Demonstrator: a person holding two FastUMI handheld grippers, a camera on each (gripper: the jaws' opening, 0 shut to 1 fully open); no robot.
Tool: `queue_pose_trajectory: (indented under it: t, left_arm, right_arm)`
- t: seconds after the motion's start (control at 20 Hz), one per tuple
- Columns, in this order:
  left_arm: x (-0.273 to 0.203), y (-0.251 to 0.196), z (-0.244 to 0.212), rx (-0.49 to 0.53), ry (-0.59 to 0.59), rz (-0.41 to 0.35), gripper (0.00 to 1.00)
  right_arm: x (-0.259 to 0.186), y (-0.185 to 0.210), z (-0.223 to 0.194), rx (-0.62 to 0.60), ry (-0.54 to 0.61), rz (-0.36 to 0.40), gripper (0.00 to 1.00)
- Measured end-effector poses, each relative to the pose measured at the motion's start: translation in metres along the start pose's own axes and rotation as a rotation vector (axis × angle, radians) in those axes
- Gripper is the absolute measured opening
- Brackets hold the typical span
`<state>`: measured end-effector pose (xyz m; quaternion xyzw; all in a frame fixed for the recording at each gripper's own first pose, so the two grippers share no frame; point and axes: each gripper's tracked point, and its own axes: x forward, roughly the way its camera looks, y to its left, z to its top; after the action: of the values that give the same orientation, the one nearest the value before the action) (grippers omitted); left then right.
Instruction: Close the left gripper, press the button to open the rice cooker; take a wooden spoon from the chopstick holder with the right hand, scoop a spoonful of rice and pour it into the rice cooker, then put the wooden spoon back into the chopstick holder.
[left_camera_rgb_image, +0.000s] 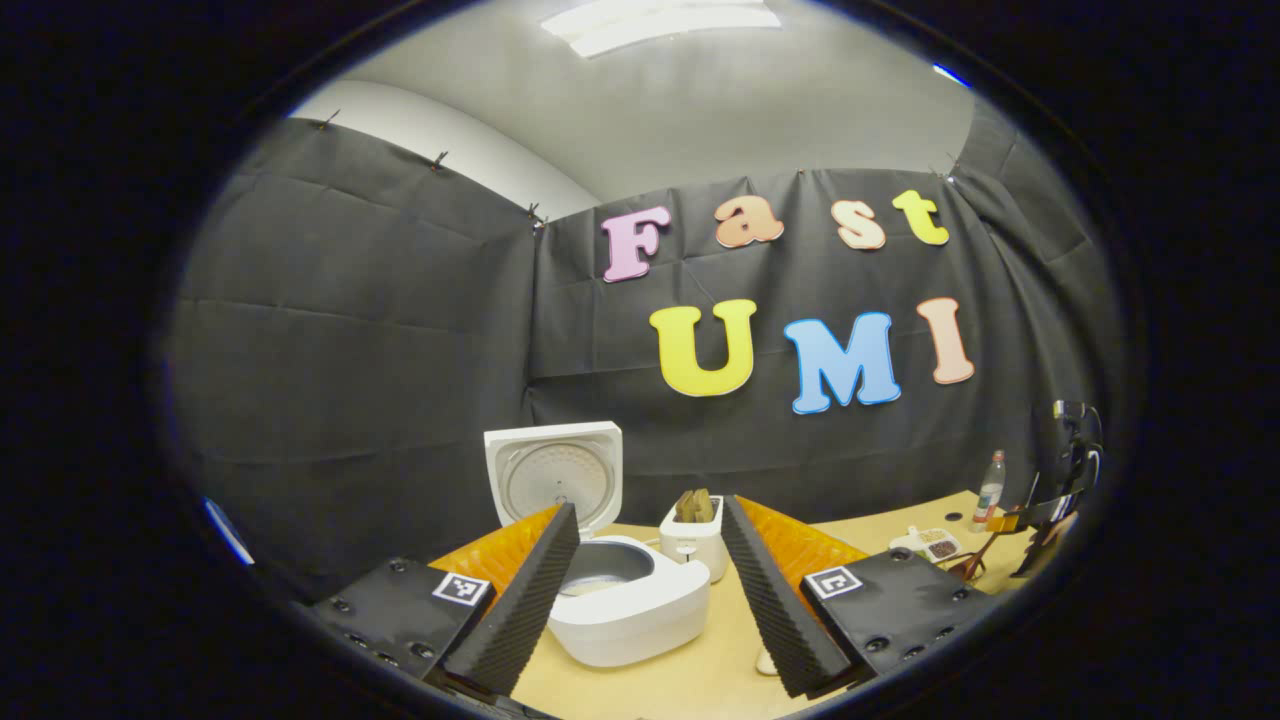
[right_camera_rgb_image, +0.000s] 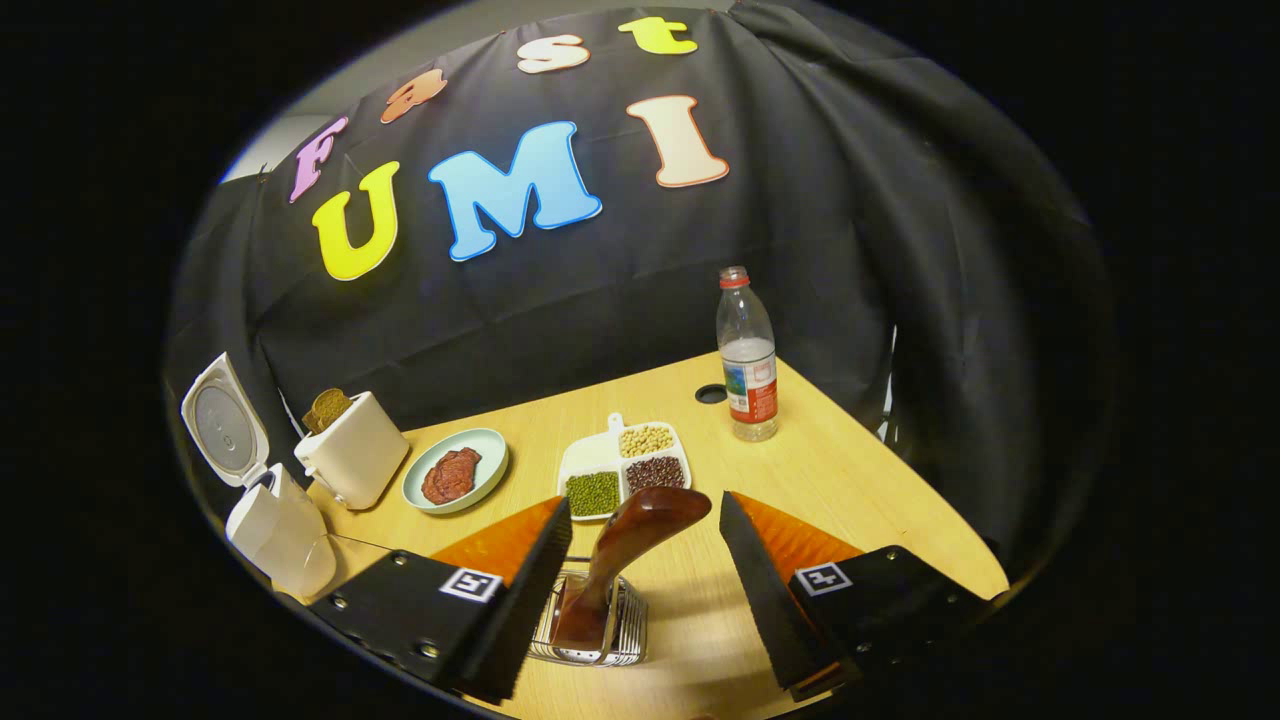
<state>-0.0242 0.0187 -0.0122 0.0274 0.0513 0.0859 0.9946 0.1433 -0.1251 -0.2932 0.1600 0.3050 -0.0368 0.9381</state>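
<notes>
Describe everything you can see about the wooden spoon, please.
The wooden spoon is dark reddish-brown and glossy, like polished wood. It stands upright, leaning slightly, in the wire chopstick holder on the table; its broad rounded end points up and its lower end sits inside the holder. In the right gripper view it lies between the open fingers of the right gripper, which do not touch it.

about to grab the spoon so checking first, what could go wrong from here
1. The right hand-held gripper is open around the wooden spoon, which leans in the wire chopstick holder; an off-centre grip could let it twist or slip.
2. The light-looking holder might lift or tip as the spoon is pulled out.
3. The divided dish of grains lies just beyond, so a swing forward could knock it.
</notes>
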Motion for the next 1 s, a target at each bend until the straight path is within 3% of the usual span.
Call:
queue_pose_trajectory:
  t: [0.15, 0.2, 0.35, 0.45, 0.5, 0.6, 0.75, 1.0]
  left_arm:
    - [-0.011, 0.005, -0.001, 0.005, 0.002, 0.018, 0.99]
    - [-0.013, 0.006, -0.002, 0.007, 0.002, 0.025, 0.99]
    - [-0.018, 0.008, -0.007, 0.004, 0.014, 0.032, 1.00]
    - [-0.018, 0.007, -0.012, 0.006, 0.027, 0.033, 0.99]
    - [-0.018, 0.006, -0.013, 0.006, 0.030, 0.032, 0.99]
    - [-0.019, 0.000, -0.012, 0.003, 0.028, 0.020, 0.99]
    - [-0.016, -0.011, -0.008, 0.011, 0.010, -0.008, 0.99]
    - [-0.003, -0.021, -0.004, 0.007, -0.033, -0.087, 1.00]
  right_arm:
    - [0.011, 0.003, -0.013, 0.062, 0.049, 0.023, 0.75]
    - [0.011, 0.007, -0.016, 0.080, 0.068, 0.039, 0.63]
    - [0.019, 0.017, -0.033, 0.086, 0.134, 0.086, 0.55]
    - [0.018, 0.025, -0.028, 0.096, 0.125, 0.118, 0.31]
    - [0.017, 0.021, -0.022, 0.094, 0.105, 0.104, 0.30]
    - [0.013, 0.030, -0.022, 0.076, 0.103, 0.137, 0.14]
    - [0.002, 0.036, -0.012, 0.003, 0.069, 0.137, 0.14]
    - [-0.028, 0.050, 0.026, -0.015, -0.022, 0.117, 0.14]
